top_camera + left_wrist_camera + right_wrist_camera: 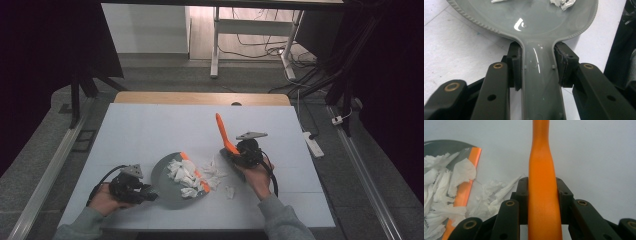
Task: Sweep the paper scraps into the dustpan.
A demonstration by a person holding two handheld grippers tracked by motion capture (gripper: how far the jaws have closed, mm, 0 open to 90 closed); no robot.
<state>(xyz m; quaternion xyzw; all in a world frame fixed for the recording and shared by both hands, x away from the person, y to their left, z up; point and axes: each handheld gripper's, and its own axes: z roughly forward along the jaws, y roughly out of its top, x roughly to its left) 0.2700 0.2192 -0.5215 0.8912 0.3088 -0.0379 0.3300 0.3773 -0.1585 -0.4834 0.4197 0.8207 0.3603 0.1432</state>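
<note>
A grey dustpan with an orange front lip lies on the white table, and torn white paper scraps are piled in it. My left gripper is shut on the dustpan's handle, one jaw on each side of its neck. A long orange handle points up and away from my right gripper, which is shut on it. The right gripper view has this handle running between the jaws, with the pan's lip and scraps to the left. What the handle ends in is hidden.
Loose paper scraps lie on the table just right of the pan's lip, with one more piece nearer the front. The white table top has a wooden strip along its far edge. Beyond it are cables and table legs on the floor.
</note>
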